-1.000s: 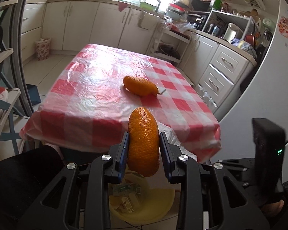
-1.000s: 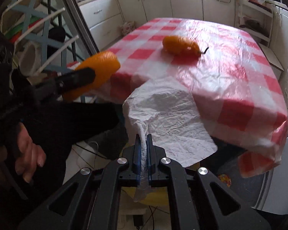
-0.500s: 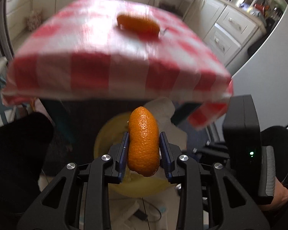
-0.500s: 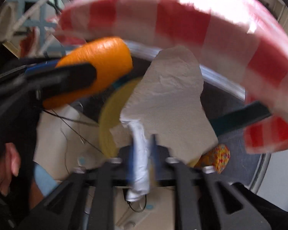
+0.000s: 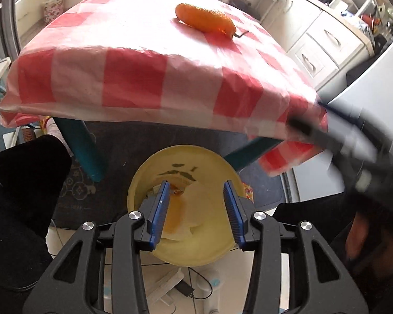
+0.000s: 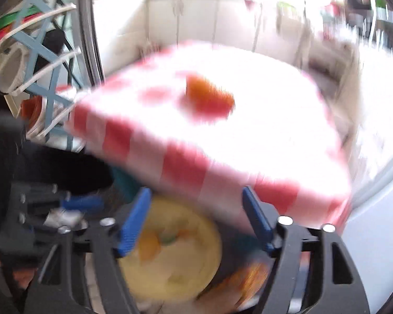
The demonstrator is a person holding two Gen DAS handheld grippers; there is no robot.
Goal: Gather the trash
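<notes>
On the table (image 5: 133, 52), orange peel (image 5: 205, 21) lies diagonally, stem right.

Your left claw (image 5: 196, 209) has matte black, triangular-cutout arms with round silver screws at the joints and ribbed blue pads (image 5: 158, 209) (the right claw (image 6: 194, 219), though blurred, matches). Black clothing (image 5: 23, 196) fills the frame's lower left.

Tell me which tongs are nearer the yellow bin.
Left. Left tongs hang open right over the yellow bin; right tongs, also open, sit off beside it, up near the tablecloth edge.
</notes>
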